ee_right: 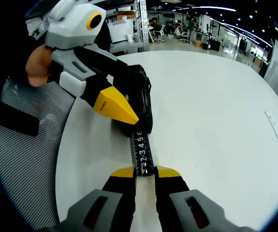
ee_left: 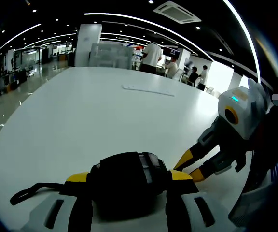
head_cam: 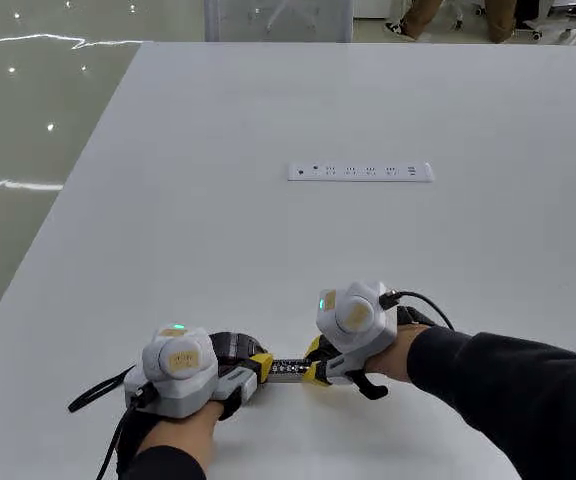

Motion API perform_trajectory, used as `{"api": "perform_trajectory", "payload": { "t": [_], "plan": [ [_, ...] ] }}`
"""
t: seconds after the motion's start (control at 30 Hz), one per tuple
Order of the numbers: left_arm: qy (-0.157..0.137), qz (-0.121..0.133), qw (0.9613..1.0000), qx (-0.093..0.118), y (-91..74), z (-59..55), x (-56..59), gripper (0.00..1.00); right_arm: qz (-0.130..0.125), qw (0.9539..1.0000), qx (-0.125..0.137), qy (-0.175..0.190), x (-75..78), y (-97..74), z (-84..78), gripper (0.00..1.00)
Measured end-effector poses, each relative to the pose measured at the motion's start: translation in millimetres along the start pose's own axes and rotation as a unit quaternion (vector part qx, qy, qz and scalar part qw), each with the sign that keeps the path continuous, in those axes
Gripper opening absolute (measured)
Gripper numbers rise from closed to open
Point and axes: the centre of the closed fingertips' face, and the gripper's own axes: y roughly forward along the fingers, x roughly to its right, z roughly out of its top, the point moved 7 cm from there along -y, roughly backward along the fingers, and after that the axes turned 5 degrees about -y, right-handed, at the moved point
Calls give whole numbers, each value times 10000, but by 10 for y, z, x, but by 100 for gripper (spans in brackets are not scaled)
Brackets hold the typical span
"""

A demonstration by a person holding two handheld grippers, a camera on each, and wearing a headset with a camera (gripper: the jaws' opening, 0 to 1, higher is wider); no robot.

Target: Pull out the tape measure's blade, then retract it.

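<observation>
The black tape measure point(ee_left: 125, 186) rests on the white table, clamped between the yellow-tipped fingers of my left gripper point(ee_left: 128, 178). Its case point(ee_right: 140, 104) also appears in the right gripper view, with a short length of numbered blade point(ee_right: 141, 153) drawn out toward me. My right gripper point(ee_right: 144, 172) is shut on the blade's end. In the head view the left gripper point(head_cam: 253, 368) and the right gripper point(head_cam: 314, 368) sit close together near the table's front edge, joined by the blade point(head_cam: 288, 369). A black wrist strap point(ee_left: 30, 193) trails from the case.
A white power strip point(head_cam: 360, 172) lies flat further back on the table point(head_cam: 268, 120). Glossy floor borders the table's left edge. People sit and stand at desks far behind, and a mesh chair point(ee_right: 28, 140) stands beside the table.
</observation>
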Motion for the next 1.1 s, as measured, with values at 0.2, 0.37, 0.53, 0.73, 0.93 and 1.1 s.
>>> {"api": "perform_trajectory", "payload": {
  "t": [0.2, 0.37, 0.53, 0.73, 0.93, 1.1],
  "plan": [
    [3, -18, 10000, -31, -1, 3, 0, 57, -3, 10000, -44, 5, -3, 13, 27, 10],
    [-7, -16, 10000, -42, 6, 9, -5, 57, -2, 10000, -72, 0, -3, 23, 42, 11],
    [-14, -19, 10000, -29, 3, 5, -9, 57, 14, 10000, 10, 45, -9, 46, 59, 11],
    [-55, -27, 10000, -57, 4, 9, -13, 57, 75, 9999, 37, 67, 15, 89, 114, 11],
    [-50, -21, 9999, -108, 6, 14, -11, 57, 110, 9999, -24, -5, 16, 146, 174, 10],
    [-56, -36, 9999, -129, 3, 14, -13, 57, 121, 9999, -15, 7, 8, 143, 177, 10]
  ]
}}
